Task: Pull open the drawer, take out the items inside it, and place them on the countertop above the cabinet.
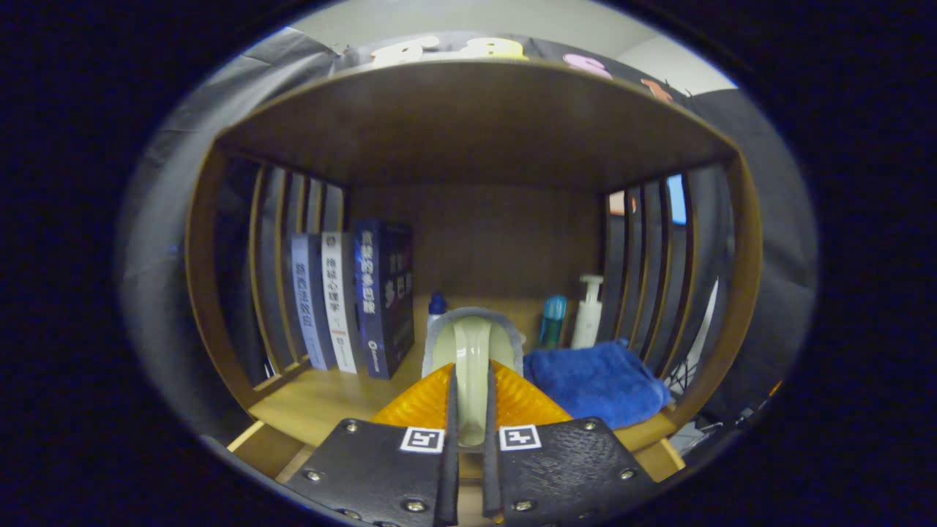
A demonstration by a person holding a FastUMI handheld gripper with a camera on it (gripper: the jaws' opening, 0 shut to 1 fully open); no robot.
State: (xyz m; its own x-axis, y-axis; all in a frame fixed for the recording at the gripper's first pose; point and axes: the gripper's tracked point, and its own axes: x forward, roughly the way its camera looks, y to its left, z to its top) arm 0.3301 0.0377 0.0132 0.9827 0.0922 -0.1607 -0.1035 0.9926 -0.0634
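My gripper point(470, 410) is shut on a pale green item with a grey rim point(472, 351), which looks like a cup; both fingers pinch its narrow upright strip. The item hangs just above the front of the wooden countertop point(322, 402), inside the open-fronted shelf unit. Its lower part is hidden behind the fingers.
Three upright books point(351, 304) stand at the left. A folded blue towel point(596, 380) lies right of the fingers. Behind it are a teal bottle point(553, 318) and a white pump bottle point(588, 311). A blue-capped bottle point(436, 306) stands behind the held item. Slatted side walls and a top board point(468, 124) enclose the space.
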